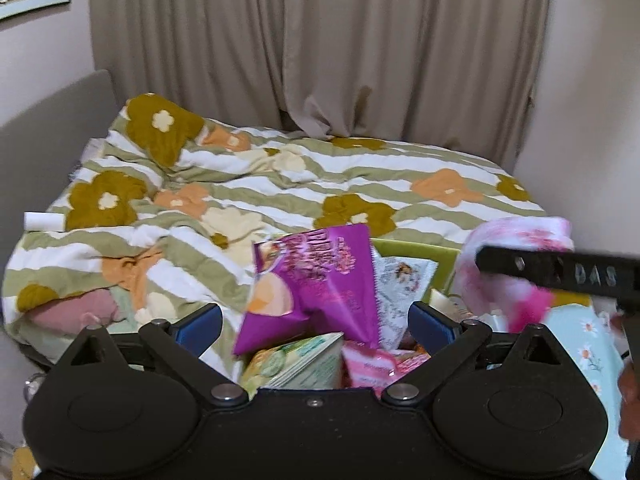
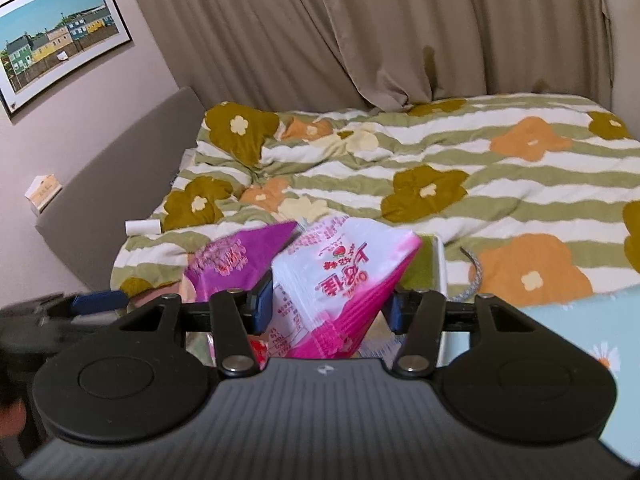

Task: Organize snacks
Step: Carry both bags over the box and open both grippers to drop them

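A purple chip bag [image 1: 312,284] stands upright in a green and white bin [image 1: 416,250] with a white printed packet [image 1: 400,292], a green packet [image 1: 296,364] and pink packets [image 1: 380,364]. My left gripper [image 1: 316,322] is open, its blue pads either side of the bin's snacks, holding nothing. My right gripper [image 2: 326,304] is closed on the lower part of a pink and white snack bag [image 2: 340,276], held over the bin [image 2: 438,264]. That bag [image 1: 516,256] and the right gripper's black finger show at the right of the left wrist view. The purple bag [image 2: 236,260] sits left of it.
The bin rests at the near edge of a bed with a striped floral duvet [image 2: 440,168]. A grey headboard [image 2: 120,168] and beige curtains [image 2: 360,20] stand behind. A light blue daisy cloth [image 2: 592,336] lies at the right. A white roll [image 2: 142,227] lies on the bed's left.
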A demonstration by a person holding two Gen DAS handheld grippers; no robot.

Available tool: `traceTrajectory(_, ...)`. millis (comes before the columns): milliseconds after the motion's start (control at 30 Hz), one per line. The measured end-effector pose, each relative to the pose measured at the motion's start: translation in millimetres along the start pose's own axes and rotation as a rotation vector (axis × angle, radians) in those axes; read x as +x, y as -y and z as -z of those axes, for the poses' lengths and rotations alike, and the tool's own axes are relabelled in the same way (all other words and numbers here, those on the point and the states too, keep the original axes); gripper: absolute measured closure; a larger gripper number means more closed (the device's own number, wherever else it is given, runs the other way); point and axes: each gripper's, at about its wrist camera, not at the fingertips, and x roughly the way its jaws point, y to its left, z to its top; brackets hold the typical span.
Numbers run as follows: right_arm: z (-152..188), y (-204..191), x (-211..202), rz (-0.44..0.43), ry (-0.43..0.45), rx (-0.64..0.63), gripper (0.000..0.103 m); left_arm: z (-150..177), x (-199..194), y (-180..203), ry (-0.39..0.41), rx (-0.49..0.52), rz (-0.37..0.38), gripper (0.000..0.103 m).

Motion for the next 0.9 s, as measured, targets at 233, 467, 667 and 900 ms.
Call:
traceTrajectory(233,3.3,-2.8,4.3,-0.047,0.022,0.023,0.000,17.3,-9.8,-7.6,-0.003,0.006,-0.044,0.002)
traceTrajectory(467,15.9,-11.3,-13.1,-0.011,0.030,0.025,0.000,27.1,-19.0,-12.7,0.007,0.011,-0.014,0.002)
traceTrajectory(667,23.9,-21.2,-47.5,0.024,0.075,0.019,0.000,34.0,-44.0,-6.6,0.040,0.034,0.000,0.002)
traceTrajectory(900,35.7,-25.0,-117.2,0.061,0.147,-0.013,0.000,46.6,-101.7,18.0,0.128,0.050,-0.017,0.002)
